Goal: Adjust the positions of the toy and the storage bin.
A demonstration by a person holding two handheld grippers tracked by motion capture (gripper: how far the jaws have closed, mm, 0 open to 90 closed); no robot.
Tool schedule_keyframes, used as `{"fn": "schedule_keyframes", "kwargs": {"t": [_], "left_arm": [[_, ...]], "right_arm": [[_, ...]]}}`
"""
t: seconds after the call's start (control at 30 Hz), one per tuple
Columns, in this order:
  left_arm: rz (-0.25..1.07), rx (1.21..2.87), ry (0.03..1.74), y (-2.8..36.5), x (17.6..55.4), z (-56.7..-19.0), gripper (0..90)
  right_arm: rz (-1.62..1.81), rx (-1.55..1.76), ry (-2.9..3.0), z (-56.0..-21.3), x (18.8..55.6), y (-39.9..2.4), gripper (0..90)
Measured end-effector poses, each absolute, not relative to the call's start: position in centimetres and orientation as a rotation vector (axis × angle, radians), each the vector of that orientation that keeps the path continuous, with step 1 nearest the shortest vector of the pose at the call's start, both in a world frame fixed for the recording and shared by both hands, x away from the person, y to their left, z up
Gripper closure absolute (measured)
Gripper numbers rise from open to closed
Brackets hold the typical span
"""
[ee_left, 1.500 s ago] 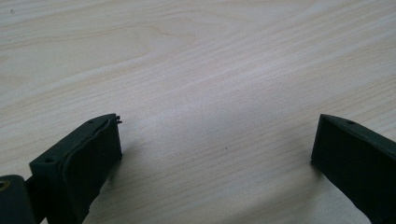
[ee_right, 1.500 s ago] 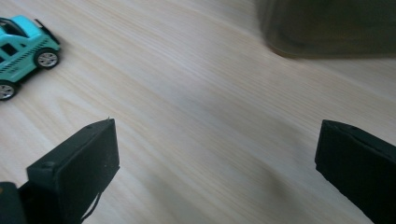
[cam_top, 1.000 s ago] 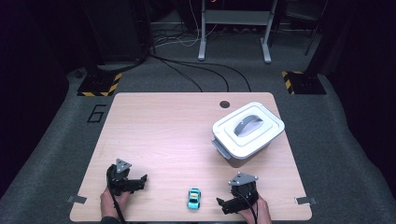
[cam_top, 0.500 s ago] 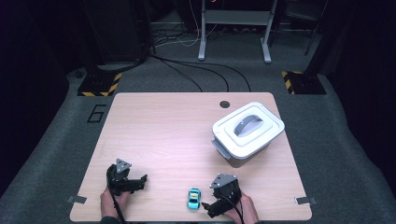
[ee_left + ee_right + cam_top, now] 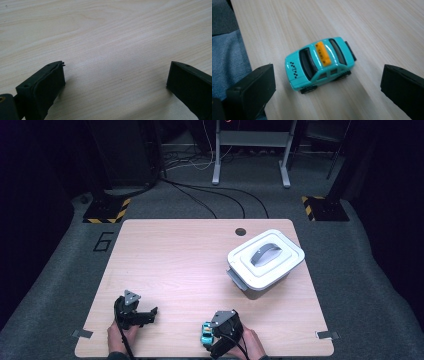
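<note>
One turquoise toy taxi (image 5: 320, 64) sits near the counter's (image 5: 180, 265) front edge, between the spread jaws of the right gripper (image 5: 214, 340), ungripped. One white lidded box (image 5: 265, 258) stands far beyond it. The left gripper (image 5: 145, 316), also agape, holds nothing. A "6" (image 5: 102, 242) marks the floor. The right gripper view reveals the taxi's orange roof sign; its lettering is unreadable.

toy car (image 5: 205, 334) near table (image 5: 175, 265) front edge

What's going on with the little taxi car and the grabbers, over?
Right gripper open, jaws either side of teal toy taxi, not touching. Left gripper open, holding nothing. Lidded white box far off. Nothing blocking.
</note>
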State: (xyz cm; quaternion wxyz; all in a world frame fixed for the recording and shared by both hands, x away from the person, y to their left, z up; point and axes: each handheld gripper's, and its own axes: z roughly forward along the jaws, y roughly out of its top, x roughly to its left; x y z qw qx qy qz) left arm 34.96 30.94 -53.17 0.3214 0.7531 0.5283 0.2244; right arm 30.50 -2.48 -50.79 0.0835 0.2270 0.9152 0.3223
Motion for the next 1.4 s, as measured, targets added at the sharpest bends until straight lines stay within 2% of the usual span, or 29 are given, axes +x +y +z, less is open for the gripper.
{"fn": "schedule_keyframes", "kwargs": {"t": [0.33,0.73,1.4], "left_arm": [[0.590,1.975,1.386,30.9,35.0,-53.2,1.5],[0.591,1.975,1.386,30.9,35.0,-53.2,1.5],[0.591,1.976,1.386,30.9,35.0,-53.2,1.5]], "right_arm": [[0.917,0.620,2.770,-51.3,31.0,-0.7,0.0],[0.950,0.642,2.757,-51.5,31.3,-0.5,20.6],[0.968,0.739,2.690,-51.1,31.3,-1.7,21.9]]}}
